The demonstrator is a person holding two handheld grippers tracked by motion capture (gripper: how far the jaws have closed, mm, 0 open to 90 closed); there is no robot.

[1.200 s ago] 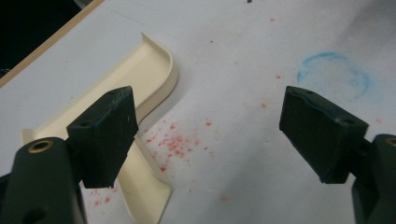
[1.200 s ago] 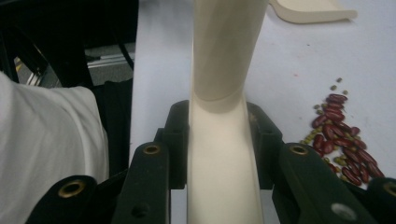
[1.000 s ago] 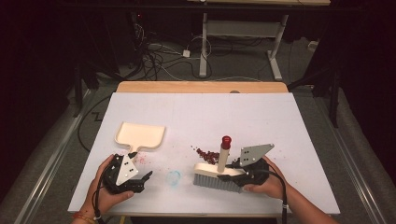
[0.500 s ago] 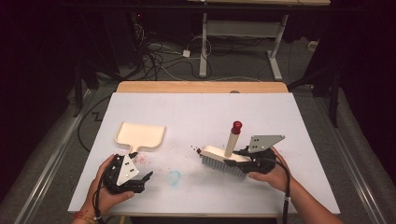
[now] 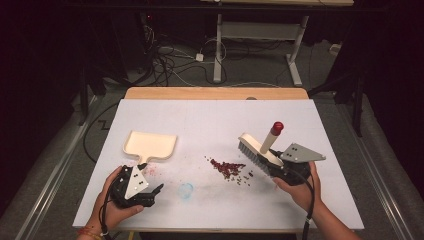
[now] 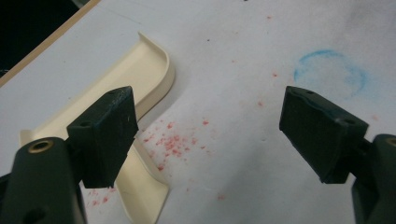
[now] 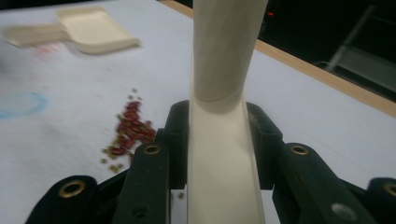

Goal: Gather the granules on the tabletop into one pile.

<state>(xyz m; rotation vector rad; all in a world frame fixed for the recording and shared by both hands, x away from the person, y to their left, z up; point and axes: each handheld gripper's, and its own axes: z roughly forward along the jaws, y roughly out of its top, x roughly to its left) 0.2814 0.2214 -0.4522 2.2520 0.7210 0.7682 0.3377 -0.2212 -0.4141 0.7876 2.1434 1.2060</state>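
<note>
- Left gripper [image 5: 150, 194]: the jaws stand wide apart and hold nothing. Its own view shows bare table [image 5: 210, 120] between the pads.
- Dustpan [image 5: 150, 145]: it lies flat just ahead of the left gripper, with its handle [image 6: 140, 186] beside the left-hand pad and a faint red smear next to it. Judgement: close on the handle squarely before the sweep arrives, so the pan does not slide away under the push of the bristles.
- Blue ring mark [image 5: 186, 190]: it sits on the table just to the right of the left gripper. It is a stain, not an obstacle.
- Red and dark grains [image 5: 229, 169]: the pile lies between the two grippers, nearer the right one, just off the bristle edge. A few strays lie on its near side.
- Brush [image 5: 257, 150]: it is tilted, with the bristle end raised toward the pile and the red-capped handle pointing up and away.
- Right gripper [image 5: 280, 169]: the jaws are clamped on the cream back of the brush, as its own view [image 7: 217, 154] confirms.
- Judgement: lower the bristles flat behind the pile, on the side facing the right gripper, then draw in short, light strokes toward the pan's open lip.
- Risk: a fast stroke will likely scatter the loose grains past the pan.
</note>
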